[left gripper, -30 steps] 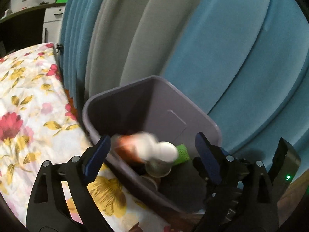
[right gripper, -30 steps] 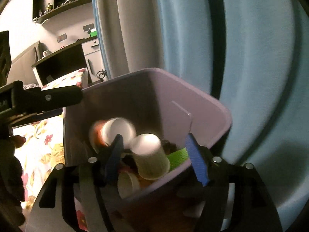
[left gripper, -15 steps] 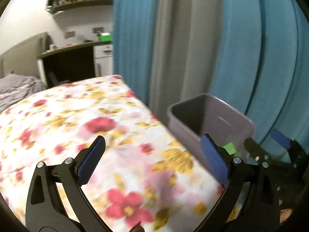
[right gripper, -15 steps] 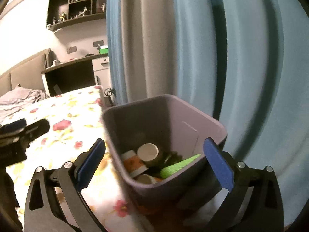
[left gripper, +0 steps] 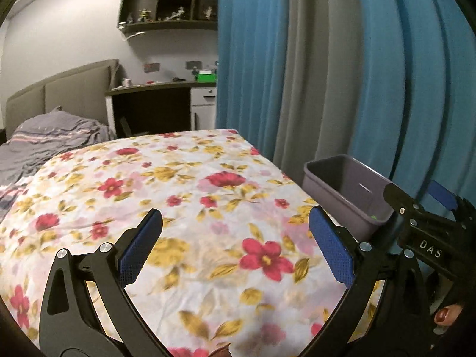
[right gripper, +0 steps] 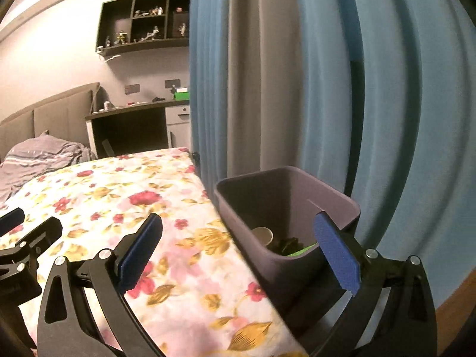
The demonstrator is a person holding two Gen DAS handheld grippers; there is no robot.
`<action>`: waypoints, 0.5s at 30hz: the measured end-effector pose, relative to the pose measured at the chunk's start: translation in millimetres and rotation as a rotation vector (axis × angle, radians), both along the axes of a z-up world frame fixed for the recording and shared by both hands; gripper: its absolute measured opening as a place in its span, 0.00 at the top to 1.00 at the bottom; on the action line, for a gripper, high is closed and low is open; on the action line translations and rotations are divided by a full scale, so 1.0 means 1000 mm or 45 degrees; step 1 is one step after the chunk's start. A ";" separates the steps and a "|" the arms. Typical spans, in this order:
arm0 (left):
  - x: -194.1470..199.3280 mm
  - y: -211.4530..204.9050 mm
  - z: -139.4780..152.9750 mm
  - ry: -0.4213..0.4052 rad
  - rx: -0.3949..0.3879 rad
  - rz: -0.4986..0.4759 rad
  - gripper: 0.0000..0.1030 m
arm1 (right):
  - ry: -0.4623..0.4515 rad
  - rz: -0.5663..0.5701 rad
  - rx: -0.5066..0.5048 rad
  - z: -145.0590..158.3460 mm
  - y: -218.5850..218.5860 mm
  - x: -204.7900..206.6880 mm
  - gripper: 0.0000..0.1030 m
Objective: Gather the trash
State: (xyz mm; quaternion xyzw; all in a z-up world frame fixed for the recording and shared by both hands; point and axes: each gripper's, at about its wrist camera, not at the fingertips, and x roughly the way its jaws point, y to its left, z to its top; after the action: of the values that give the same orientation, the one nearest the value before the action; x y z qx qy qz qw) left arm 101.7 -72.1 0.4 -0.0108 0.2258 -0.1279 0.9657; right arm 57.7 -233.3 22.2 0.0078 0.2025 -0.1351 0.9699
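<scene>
Both wide open after just opening, holding nothing: left claw [left gripper: 235,245] over the flowery bed [left gripper: 178,196], right claw [right gripper: 238,247] over the bed's edge. Just ahead and right of the right claw, purple bin [right gripper: 297,264] beside the bed, with a paper cup [right gripper: 263,235] and green trash [right gripper: 300,250] inside. Behind, blue curtain [right gripper: 386,119].

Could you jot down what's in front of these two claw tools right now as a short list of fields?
place: bedroom, floral bedspread, blue curtain
bin: purple bin beside the bed, by the curtain
bin contents: a paper cup, something green, dark bits; the rest is hidden
left gripper: open, nothing between its pads, over the bedspread
right gripper: open, empty, aimed at the bin's near edge
trash on bed: none in view
</scene>
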 end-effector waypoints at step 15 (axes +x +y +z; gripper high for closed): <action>-0.040 0.043 0.003 -0.026 -0.020 0.075 0.06 | -0.027 0.046 -0.039 0.008 0.048 -0.035 0.05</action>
State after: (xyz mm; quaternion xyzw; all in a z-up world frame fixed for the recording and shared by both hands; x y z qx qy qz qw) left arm 61.5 -29.4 2.9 -0.0238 0.2146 -0.1012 0.9711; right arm 23.1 -185.0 29.9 -0.0092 0.1903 -0.1205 0.9743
